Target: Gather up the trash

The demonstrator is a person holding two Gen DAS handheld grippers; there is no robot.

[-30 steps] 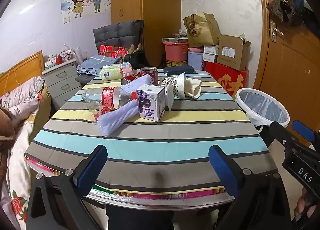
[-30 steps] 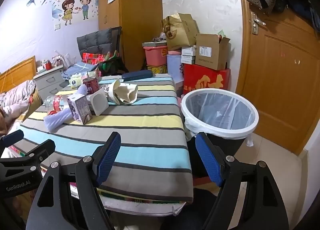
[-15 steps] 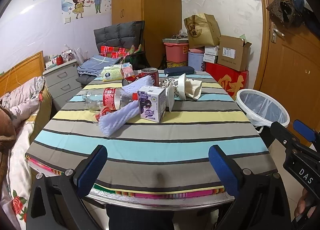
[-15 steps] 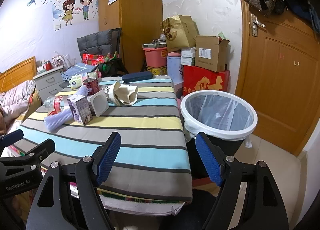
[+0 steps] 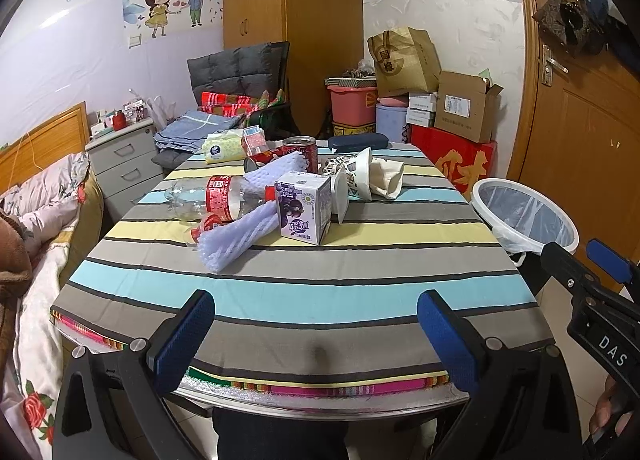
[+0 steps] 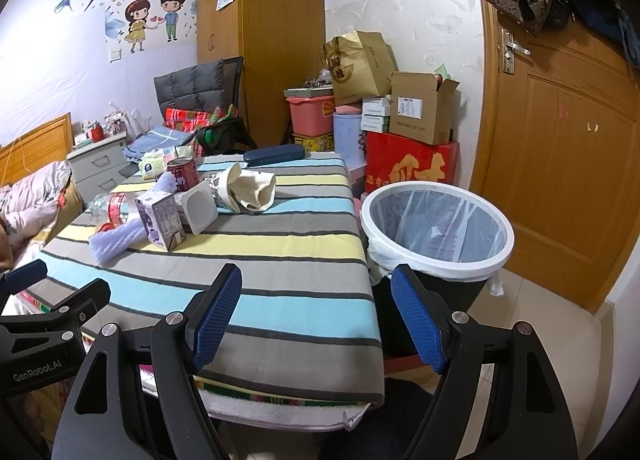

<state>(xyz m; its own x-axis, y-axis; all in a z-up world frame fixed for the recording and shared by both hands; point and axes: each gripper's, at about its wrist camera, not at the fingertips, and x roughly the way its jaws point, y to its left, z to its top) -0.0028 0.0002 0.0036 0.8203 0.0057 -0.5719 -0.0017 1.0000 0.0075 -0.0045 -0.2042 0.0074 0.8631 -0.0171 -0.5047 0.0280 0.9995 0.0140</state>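
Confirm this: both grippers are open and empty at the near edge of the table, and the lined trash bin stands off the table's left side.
Not the left side. The right wrist view shows the lined trash bin on the floor off the table's right side. The rest holds: the left gripper and right gripper are open and empty.

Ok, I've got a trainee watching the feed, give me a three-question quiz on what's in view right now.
1. True or false: the left gripper holds a piece of trash.
2. The trash bin stands: A) on the table B) on the floor off the table's right edge C) behind the table.
3. Fill in: the clear plastic bottle is ____ on the table.

Key: 1 false, both the left and the right gripper are open and empty. 2 B. 3 lying on its side.
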